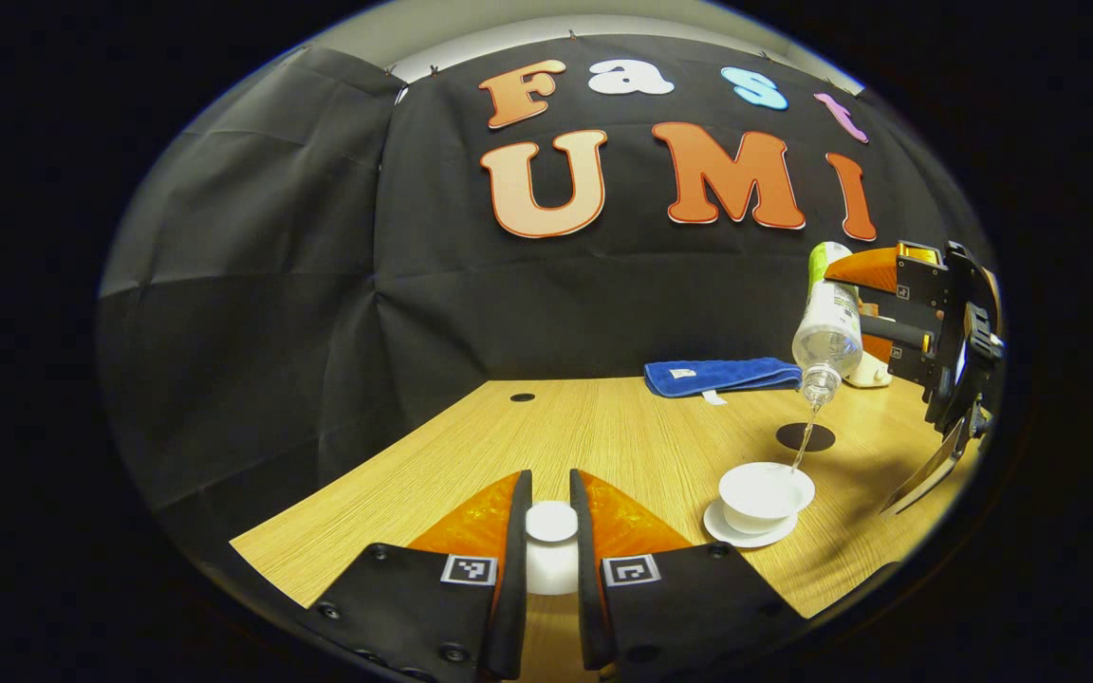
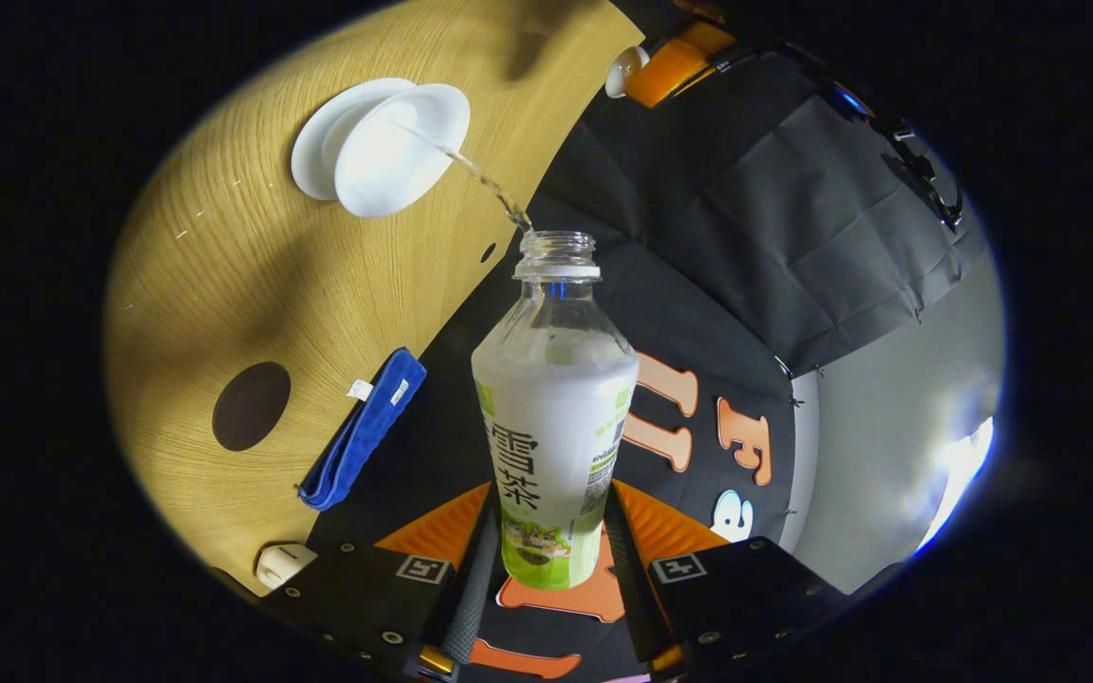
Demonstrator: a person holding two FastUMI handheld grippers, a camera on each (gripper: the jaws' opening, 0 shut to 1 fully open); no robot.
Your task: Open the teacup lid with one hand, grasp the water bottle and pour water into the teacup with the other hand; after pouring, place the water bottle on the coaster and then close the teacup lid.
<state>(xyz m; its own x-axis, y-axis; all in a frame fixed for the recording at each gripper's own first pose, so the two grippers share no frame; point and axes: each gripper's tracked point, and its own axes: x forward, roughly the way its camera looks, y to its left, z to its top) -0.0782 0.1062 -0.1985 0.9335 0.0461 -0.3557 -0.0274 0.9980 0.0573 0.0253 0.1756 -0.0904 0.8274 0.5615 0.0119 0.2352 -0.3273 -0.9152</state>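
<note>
In the left gripper view my left gripper [image 1: 551, 507] is shut on the white teacup lid [image 1: 550, 527], held above the wooden table [image 1: 603, 436]. The white teacup [image 1: 765, 493] stands uncovered on its saucer [image 1: 748, 534] to the right. Above it my right gripper [image 1: 874, 304] holds the clear water bottle [image 1: 829, 327] tipped neck down, and a thin stream falls into the cup. In the right gripper view my right gripper [image 2: 546, 541] is shut on the water bottle [image 2: 551, 417]. Water runs from its mouth into the teacup [image 2: 399, 152]. The dark round coaster [image 1: 805, 436] [image 2: 250, 405] lies bare behind the cup.
A folded blue cloth [image 1: 722, 376] [image 2: 364, 429] lies at the table's far edge by the black wall. A small white object [image 2: 283, 563] sits near the table's corner. A dark hole [image 1: 522, 397] marks the far left of the table.
</note>
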